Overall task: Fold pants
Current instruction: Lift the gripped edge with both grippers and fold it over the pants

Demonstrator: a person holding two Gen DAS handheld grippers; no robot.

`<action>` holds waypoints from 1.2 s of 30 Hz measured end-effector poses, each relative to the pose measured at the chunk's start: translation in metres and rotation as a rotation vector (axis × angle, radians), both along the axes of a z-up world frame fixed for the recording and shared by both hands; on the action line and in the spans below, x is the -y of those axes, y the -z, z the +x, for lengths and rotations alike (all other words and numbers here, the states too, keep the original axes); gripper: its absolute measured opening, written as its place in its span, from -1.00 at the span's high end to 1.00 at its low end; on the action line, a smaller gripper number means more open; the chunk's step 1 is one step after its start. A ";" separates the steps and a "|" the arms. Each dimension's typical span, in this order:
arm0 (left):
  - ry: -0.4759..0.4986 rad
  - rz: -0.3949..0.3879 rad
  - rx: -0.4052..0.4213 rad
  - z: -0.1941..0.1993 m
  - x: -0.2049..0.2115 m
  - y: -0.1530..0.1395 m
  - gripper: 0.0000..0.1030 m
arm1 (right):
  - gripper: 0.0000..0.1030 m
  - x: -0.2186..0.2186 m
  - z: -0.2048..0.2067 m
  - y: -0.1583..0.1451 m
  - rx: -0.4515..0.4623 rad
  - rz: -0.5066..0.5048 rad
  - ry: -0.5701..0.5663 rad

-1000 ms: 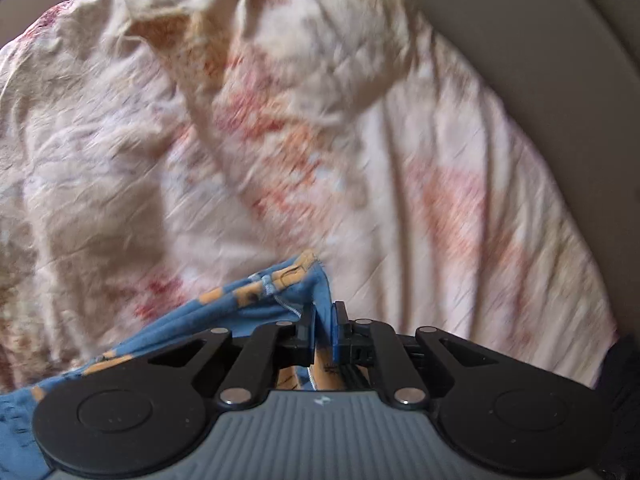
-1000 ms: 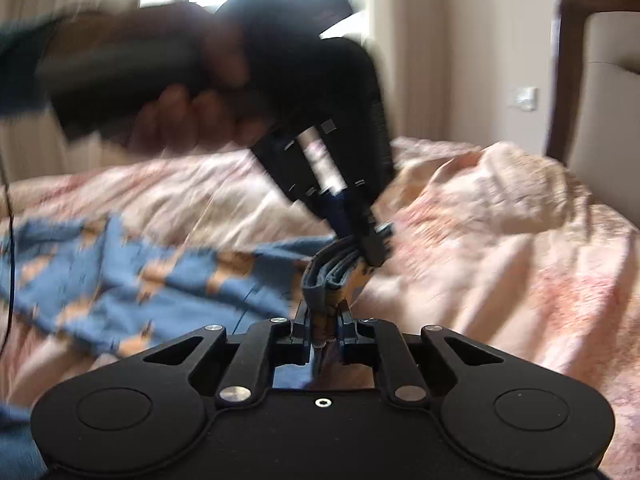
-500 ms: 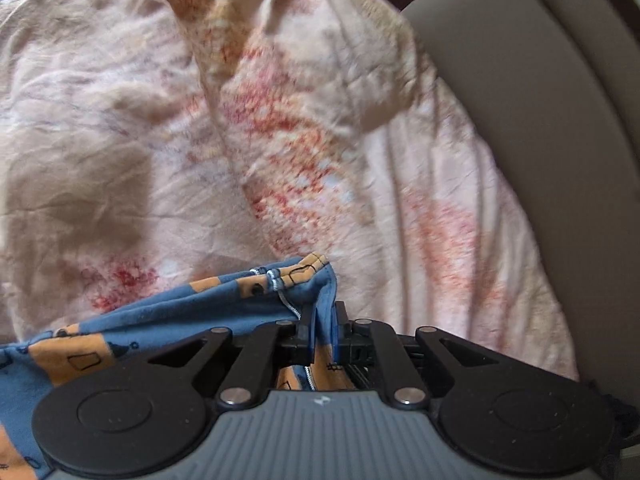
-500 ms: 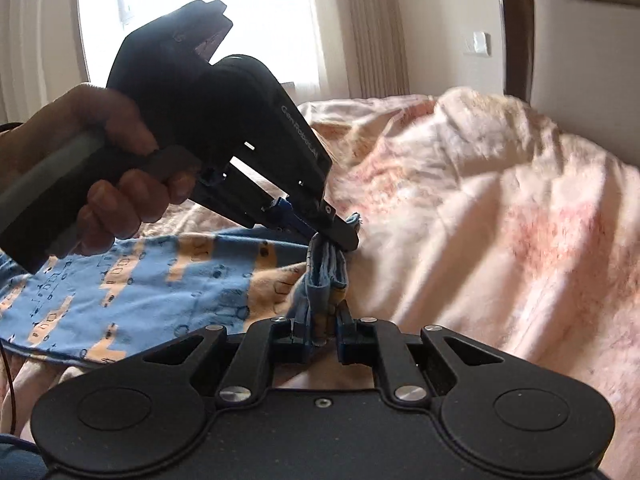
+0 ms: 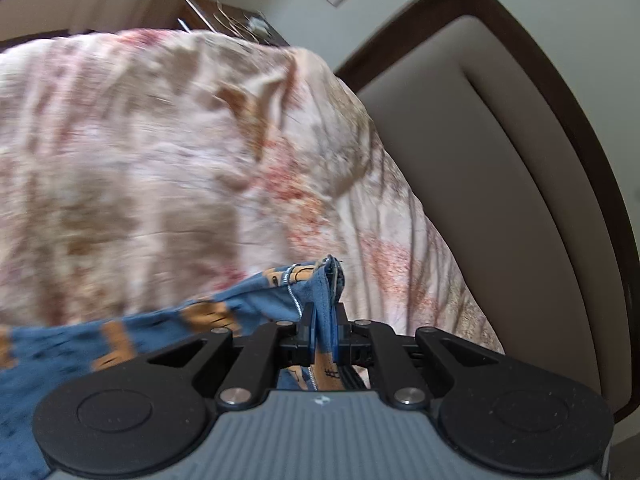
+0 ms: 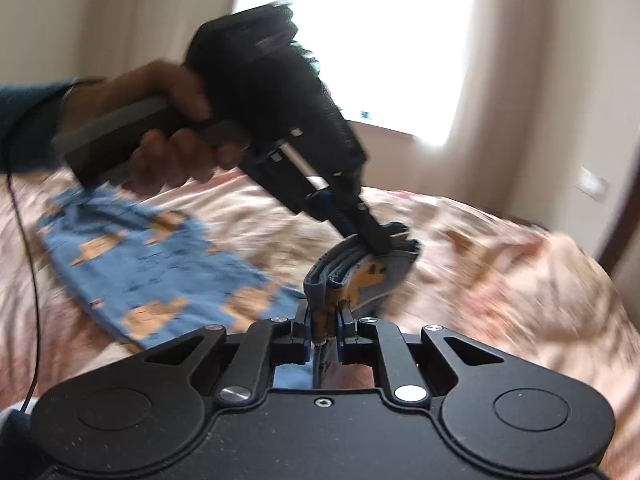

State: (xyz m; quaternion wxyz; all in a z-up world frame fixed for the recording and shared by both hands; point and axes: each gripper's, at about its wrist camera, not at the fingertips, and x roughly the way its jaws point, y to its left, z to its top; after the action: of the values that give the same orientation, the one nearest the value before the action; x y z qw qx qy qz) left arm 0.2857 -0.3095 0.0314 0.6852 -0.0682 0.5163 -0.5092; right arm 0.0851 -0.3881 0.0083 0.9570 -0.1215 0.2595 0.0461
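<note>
The pants (image 6: 160,272) are blue with orange shapes and lie spread over the bed. My right gripper (image 6: 325,326) is shut on a bunched, layered edge of the pants. My left gripper (image 5: 322,326) is shut on the same end of the pants (image 5: 256,304). In the right wrist view the left gripper (image 6: 374,238) reaches down from the upper left, held by a hand, and pinches the bunched edge just beyond my right fingers. The rest of the pants trails to the left, lifted off the bed. Both views are blurred by motion.
A rumpled pink and cream floral bedsheet (image 5: 160,160) covers the bed. A padded beige headboard with a dark wooden frame (image 5: 520,160) stands at the right. A bright window with curtains (image 6: 360,40) is behind the bed. A thin black cable (image 6: 28,280) hangs at the left.
Both grippers have lifted and tilted upward with the pants edge held. The pants have risen off the bed. The headboard and window have come further into view.
</note>
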 end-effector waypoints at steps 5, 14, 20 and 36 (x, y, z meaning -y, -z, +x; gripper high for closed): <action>-0.082 0.026 -0.022 0.008 -0.053 0.015 0.86 | 0.75 -0.041 0.021 0.002 -0.072 -0.075 -0.116; -0.164 0.037 -0.064 0.025 -0.112 0.069 0.86 | 0.75 -0.115 0.042 0.047 -0.221 -0.345 -0.287; -0.183 0.033 -0.112 0.025 -0.127 0.108 0.81 | 0.75 -0.131 0.051 0.072 -0.305 -0.428 -0.331; -0.239 -0.001 -0.154 0.015 -0.123 0.124 0.56 | 0.63 -0.138 0.048 0.081 -0.330 -0.503 -0.344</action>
State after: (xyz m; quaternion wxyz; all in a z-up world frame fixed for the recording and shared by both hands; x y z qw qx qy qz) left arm 0.3009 -0.1868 -0.0928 0.6993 -0.1683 0.5554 -0.4174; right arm 0.1329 -0.2505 -0.0731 0.8203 -0.3864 0.3898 0.1605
